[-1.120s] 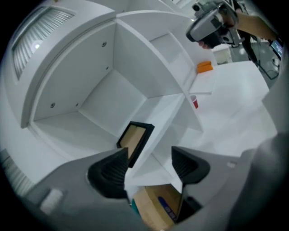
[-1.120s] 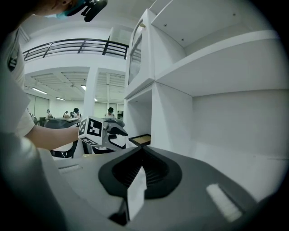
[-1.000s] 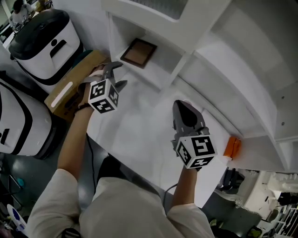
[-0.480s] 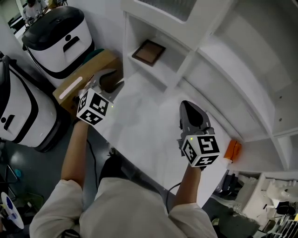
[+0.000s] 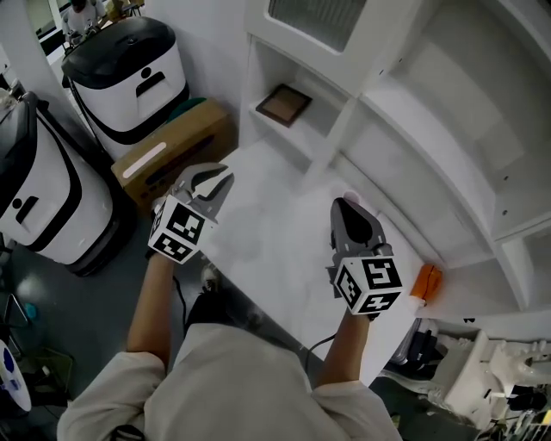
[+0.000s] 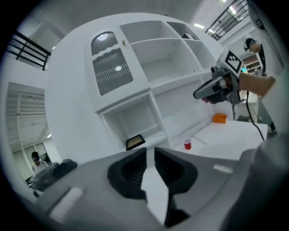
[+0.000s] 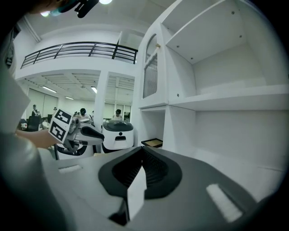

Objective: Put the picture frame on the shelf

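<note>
closing left gripper [image 5: 222, 177] to a slit, empty | right gripper [image 5: 347, 203] closed, empty | picture frame [image 5: 283, 104] shelved

It's bright and even in here: ceiling lamps [image 6: 232, 8] and long strip lights [image 7: 47, 89] wash the white shelf unit [image 5: 448, 112] and worktop [image 5: 275, 232] pale, with only faint shadows. Both gripper views bow straight lines, blacken at the corners and go soft in the foreground; the head view stays sharp, though greyer

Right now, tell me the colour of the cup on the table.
The cup is red; the left gripper view shows it best.
</note>
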Tool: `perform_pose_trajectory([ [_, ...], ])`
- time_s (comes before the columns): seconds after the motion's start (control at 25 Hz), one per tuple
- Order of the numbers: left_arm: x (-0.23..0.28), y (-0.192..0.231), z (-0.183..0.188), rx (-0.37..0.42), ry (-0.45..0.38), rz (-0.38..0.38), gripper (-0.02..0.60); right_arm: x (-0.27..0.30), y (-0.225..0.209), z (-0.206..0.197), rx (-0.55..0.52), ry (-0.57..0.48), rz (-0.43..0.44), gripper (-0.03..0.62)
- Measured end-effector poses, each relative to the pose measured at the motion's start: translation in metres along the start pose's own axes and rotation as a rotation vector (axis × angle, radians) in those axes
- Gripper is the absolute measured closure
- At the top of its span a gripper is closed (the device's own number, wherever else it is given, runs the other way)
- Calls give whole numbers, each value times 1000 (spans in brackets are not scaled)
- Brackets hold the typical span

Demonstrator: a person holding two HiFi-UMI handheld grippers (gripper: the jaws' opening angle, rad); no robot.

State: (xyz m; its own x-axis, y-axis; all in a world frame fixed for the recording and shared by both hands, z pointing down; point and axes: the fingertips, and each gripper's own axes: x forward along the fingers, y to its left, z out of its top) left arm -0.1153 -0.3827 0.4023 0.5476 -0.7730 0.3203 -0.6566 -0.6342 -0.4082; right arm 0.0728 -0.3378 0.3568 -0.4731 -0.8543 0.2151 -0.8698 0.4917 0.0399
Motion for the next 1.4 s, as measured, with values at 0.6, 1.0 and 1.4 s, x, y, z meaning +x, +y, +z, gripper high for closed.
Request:
perform_pose_trajectory([
  [0.6,-88,-29,55,-97,-139,79,577,-53,48,32,1,-73,52,589],
  [1.0,-111,-54,82,-61,-183,77,577,-80,68,39,-65,-71,53,589],
  [1.4,-126,-61,86,-58,-190,64,577,-97,80,41,-86,-63,23,590],
])
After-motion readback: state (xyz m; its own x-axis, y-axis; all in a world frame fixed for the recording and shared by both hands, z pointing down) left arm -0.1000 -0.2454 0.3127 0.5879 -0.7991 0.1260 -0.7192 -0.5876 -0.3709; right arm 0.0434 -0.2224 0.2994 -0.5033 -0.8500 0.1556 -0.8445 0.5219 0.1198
